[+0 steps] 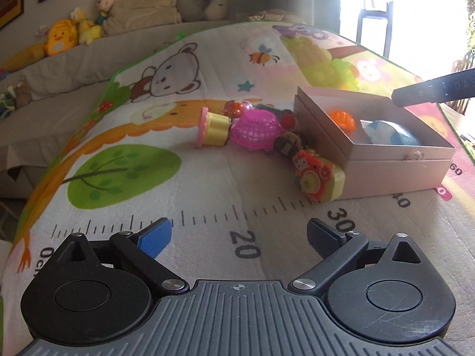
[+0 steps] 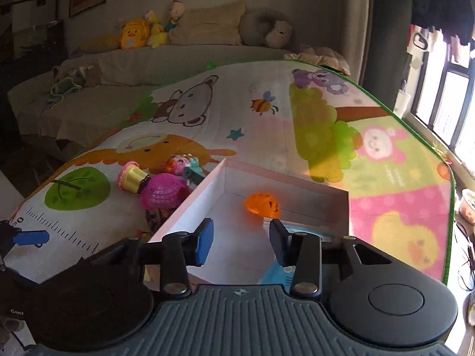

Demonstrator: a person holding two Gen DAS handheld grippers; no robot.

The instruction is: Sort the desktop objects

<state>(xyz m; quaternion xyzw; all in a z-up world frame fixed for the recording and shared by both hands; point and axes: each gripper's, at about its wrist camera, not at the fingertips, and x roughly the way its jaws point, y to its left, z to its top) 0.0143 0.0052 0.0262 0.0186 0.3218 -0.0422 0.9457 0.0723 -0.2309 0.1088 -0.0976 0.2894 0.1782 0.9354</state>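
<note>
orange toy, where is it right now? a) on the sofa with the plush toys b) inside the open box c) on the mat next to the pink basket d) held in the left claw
b: the orange toy lies on the floor of the open box, within its walls, and neither claw touches it.

two black hand-held grippers, both tilted downward

the left gripper (image 1: 239,234), black with ribbed grey housing, has its blue-padded finger (image 1: 156,235) and dark finger (image 1: 323,234) spread wide, nothing between them. the right gripper (image 2: 241,240), same build, holds its blue pad (image 2: 204,241) and black pad (image 2: 279,241) drawn closer with a gap left, gripping nothing.
</note>
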